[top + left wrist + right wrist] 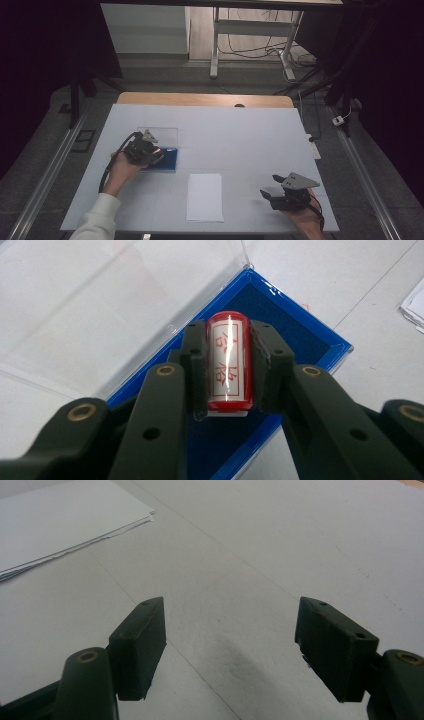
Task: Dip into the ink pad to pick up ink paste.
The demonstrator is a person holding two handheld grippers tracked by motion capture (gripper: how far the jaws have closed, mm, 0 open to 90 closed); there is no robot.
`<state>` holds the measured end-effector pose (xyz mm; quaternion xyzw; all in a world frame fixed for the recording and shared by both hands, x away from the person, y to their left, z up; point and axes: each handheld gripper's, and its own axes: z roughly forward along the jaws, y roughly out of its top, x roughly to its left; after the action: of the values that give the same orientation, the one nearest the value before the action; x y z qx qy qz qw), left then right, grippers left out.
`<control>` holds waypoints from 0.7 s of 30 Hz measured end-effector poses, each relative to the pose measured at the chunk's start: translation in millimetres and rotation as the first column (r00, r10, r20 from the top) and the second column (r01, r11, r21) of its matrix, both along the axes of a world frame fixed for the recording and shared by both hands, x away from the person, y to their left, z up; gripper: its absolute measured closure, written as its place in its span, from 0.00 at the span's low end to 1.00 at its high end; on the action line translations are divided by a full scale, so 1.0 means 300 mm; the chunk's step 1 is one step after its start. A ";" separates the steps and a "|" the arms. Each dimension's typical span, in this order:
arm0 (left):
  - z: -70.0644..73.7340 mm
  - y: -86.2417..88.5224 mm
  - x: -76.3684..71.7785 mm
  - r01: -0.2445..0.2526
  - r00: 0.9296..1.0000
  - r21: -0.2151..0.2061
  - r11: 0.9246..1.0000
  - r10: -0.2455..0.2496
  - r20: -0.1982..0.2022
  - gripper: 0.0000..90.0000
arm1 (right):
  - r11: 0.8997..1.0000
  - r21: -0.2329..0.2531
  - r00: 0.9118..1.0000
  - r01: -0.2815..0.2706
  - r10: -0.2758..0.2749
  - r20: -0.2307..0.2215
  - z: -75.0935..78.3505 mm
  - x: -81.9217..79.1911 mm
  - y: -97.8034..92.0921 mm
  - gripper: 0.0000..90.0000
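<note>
On the left half of the desk (240, 130), the left tool (227, 365) is clenched around a red stamp (228, 362), with one jaw pressed against each long side of it. In the left gripper view the stamp is a short cylinder with a white label bearing red characters. Its long axis runs along the line of the jaws, so one rounded red end points away from the camera and the whitish end faces back toward the hand. The stamp sits directly over the dark blue pad of an ink box (300, 335); whether it touches the pad I cannot tell. The box has a bright blue rim, and its clear lid (100, 305) lies folded open flat on the desk on the far side. In the high view the left tool (150, 150) is over that blue box (167, 160), which lies well to the left of a sheet of white paper (205, 196) near the front edge.

The right tool (230, 640) is released, its jaws spread wide with bare desk (280, 555) between them, hovering just above the surface. The corner of the paper stack (65, 520) shows at its upper left. In the high view this right tool (272, 186) is near the front right of the desk, apart from the paper.
</note>
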<state>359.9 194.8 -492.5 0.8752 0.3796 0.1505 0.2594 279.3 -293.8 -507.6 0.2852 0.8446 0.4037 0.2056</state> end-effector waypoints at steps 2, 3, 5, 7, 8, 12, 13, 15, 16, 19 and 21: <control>-0.001 0.001 -0.001 -0.001 1.000 -0.003 1.000 0.001 0.001 0.79 | 1.000 0.000 1.000 0.001 -0.001 0.001 0.000 0.000 0.000 0.31; -0.001 0.001 -0.001 -0.002 1.000 -0.003 1.000 0.002 0.001 0.79 | 1.000 0.000 1.000 0.001 -0.001 0.000 0.000 0.001 0.000 0.31; 0.000 -0.004 -0.003 -0.004 1.000 0.004 1.000 0.004 0.004 0.79 | 1.000 -0.002 1.000 0.004 -0.004 -0.001 -0.002 0.001 0.002 0.31; -0.001 -0.005 -0.003 -0.004 1.000 0.005 1.000 0.004 0.005 0.79 | 1.000 -0.005 1.000 -0.004 0.004 -0.001 -0.002 0.001 0.003 0.31; -0.001 -0.003 -0.003 -0.005 1.000 0.002 1.000 0.005 0.005 0.79 | 1.000 -0.002 1.000 0.000 0.000 0.002 -0.002 0.000 0.004 0.31; 0.000 0.000 -0.002 -0.004 1.000 -0.002 1.000 0.004 0.003 0.79 | 1.000 0.014 1.000 0.006 -0.006 0.000 0.000 0.000 -0.001 0.31; 0.001 -0.001 -0.003 -0.002 1.000 0.000 1.000 0.002 0.004 0.79 | 1.000 0.014 1.000 0.006 -0.006 0.000 0.000 0.000 -0.001 0.31; 0.008 -0.001 -0.003 -0.006 1.000 -0.002 1.000 0.006 0.006 0.79 | 1.000 0.014 1.000 0.006 -0.006 0.000 -0.001 0.000 -0.002 0.31; 0.014 0.002 -0.005 -0.005 1.000 -0.010 1.000 0.005 0.008 0.78 | 1.000 0.006 1.000 0.007 -0.007 0.000 0.001 -0.001 -0.003 0.31; 0.017 0.009 -0.005 -0.013 1.000 -0.020 1.000 0.013 0.001 0.78 | 1.000 0.008 1.000 0.008 -0.008 0.004 0.003 -0.002 -0.004 0.31; 0.021 0.013 -0.007 -0.021 1.000 -0.012 1.000 0.021 0.005 0.78 | 1.000 0.010 1.000 0.008 -0.008 0.005 0.004 -0.002 -0.005 0.31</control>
<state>357.8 198.8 -486.1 0.8693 0.3889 0.1534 0.2639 278.6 -295.5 -506.4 0.2886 0.8409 0.4079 0.2077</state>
